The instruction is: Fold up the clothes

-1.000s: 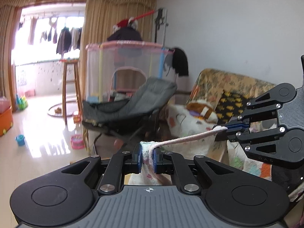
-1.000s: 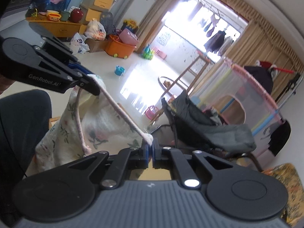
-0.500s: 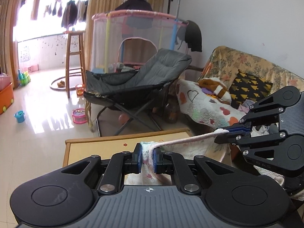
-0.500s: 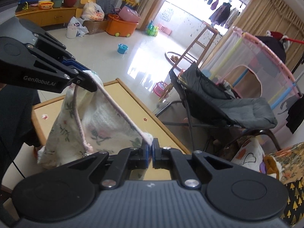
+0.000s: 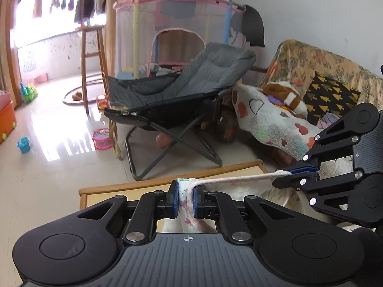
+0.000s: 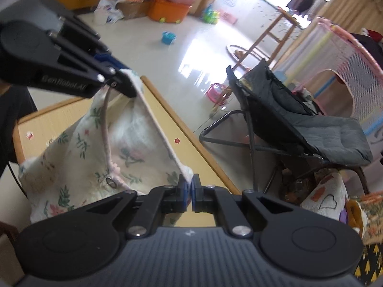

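A small white garment with a floral print and pink trim (image 6: 91, 157) hangs between both grippers over a low wooden table (image 6: 196, 153). My left gripper (image 5: 186, 192) is shut on one top corner of the garment (image 5: 185, 201). My right gripper (image 6: 188, 186) is shut on the other corner. The pink edge (image 5: 234, 179) is stretched taut between them. The right gripper shows at the right of the left wrist view (image 5: 287, 174); the left gripper shows at upper left of the right wrist view (image 6: 124, 83). The garment's lower part lies on the table.
A grey folding chair (image 5: 182, 91) stands just beyond the table's far edge (image 5: 167, 179). A sofa with a quilt and cushions (image 5: 311, 88) is at the right. A netted playpen (image 5: 172, 31), a wooden stool (image 5: 92, 57) and toys (image 5: 103, 138) stand on the tiled floor.
Both grippers have come down with the garment, still held taut. The table has come into view beneath, and the garment's lower part now rests on it.
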Demonstrator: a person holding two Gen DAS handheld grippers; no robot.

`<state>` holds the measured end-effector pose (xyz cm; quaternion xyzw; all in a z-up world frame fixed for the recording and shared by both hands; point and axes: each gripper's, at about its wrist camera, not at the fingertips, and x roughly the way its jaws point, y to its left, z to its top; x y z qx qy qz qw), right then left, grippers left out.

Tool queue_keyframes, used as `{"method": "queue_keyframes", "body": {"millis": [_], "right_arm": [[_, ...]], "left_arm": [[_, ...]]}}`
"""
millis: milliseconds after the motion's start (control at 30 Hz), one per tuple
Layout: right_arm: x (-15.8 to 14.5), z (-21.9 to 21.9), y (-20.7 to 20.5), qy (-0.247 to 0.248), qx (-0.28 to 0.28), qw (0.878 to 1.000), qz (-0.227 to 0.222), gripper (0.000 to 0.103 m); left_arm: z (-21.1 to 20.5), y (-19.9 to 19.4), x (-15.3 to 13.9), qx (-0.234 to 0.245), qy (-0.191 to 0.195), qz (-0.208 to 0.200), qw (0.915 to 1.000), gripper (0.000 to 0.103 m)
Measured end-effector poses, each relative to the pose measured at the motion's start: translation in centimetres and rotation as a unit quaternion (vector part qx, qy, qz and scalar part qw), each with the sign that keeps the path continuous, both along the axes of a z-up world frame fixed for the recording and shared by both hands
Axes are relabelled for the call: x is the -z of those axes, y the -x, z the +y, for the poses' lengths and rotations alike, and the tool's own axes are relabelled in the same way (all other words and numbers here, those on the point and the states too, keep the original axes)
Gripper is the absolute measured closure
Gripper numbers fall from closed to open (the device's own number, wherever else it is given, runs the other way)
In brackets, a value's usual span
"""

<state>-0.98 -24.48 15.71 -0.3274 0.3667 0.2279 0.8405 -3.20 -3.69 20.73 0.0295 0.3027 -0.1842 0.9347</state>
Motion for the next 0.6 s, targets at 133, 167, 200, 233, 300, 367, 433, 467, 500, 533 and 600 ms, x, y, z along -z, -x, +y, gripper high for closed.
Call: {"method": "queue_keyframes", "body": {"millis": [133, 167, 200, 233, 300, 367, 433, 467, 500, 533, 600], "right_arm": [[-0.1, -0.3, -2.5, -0.005, 0.001, 1.0, 0.016, 0.099], [-0.1, -0.3, -3.0, -0.005, 0.002, 1.0, 0.017, 0.099], [-0.1, -0.3, -3.5, -0.004, 0.003, 1.0, 0.018, 0.099], [-0.1, -0.3, -4.0, -0.004, 0.004, 1.0, 0.019, 0.099], [0.1, -0.4, -5.1, -0.006, 0.006, 1.0, 0.029, 0.099], [0.7, -0.4, -6.1, -0.005, 0.008, 0.999, 0.037, 0.099], [1.4, -0.5, -7.3, -0.006, 0.014, 0.999, 0.047, 0.099], [1.8, -0.5, -7.8, -0.007, 0.018, 0.998, 0.054, 0.099], [2.4, -0.6, -8.2, -0.009, 0.021, 0.998, 0.06, 0.099], [2.9, -0.7, -8.6, -0.01, 0.024, 0.998, 0.065, 0.099], [4.0, -0.7, -9.4, -0.012, 0.03, 0.997, 0.074, 0.099]], "left_arm": [[-0.2, -2.8, 0.1, -0.001, -0.01, 0.003, 0.9999, 0.092], [-0.2, -3.5, 0.1, -0.002, -0.011, 0.003, 0.9999, 0.092], [-0.3, -4.1, 0.2, -0.004, -0.01, 0.003, 0.9999, 0.092], [-0.4, -4.8, 0.3, -0.006, -0.01, 0.003, 0.9999, 0.092], [-0.5, -6.1, 0.6, -0.013, -0.007, 0.009, 0.9998, 0.092], [-0.6, -7.5, 0.9, -0.019, -0.002, 0.017, 0.9997, 0.092], [-0.6, -8.7, 1.9, -0.024, 0.003, 0.029, 0.9993, 0.092], [-0.7, -9.3, 2.4, -0.026, 0.004, 0.037, 0.999, 0.092], [-0.7, -10.0, 3.0, -0.028, 0.005, 0.044, 0.9986, 0.092], [-0.8, -10.5, 3.7, -0.03, 0.005, 0.051, 0.9982, 0.092], [-1.0, -11.5, 5.1, -0.037, 0.004, 0.062, 0.9974, 0.092]]}}
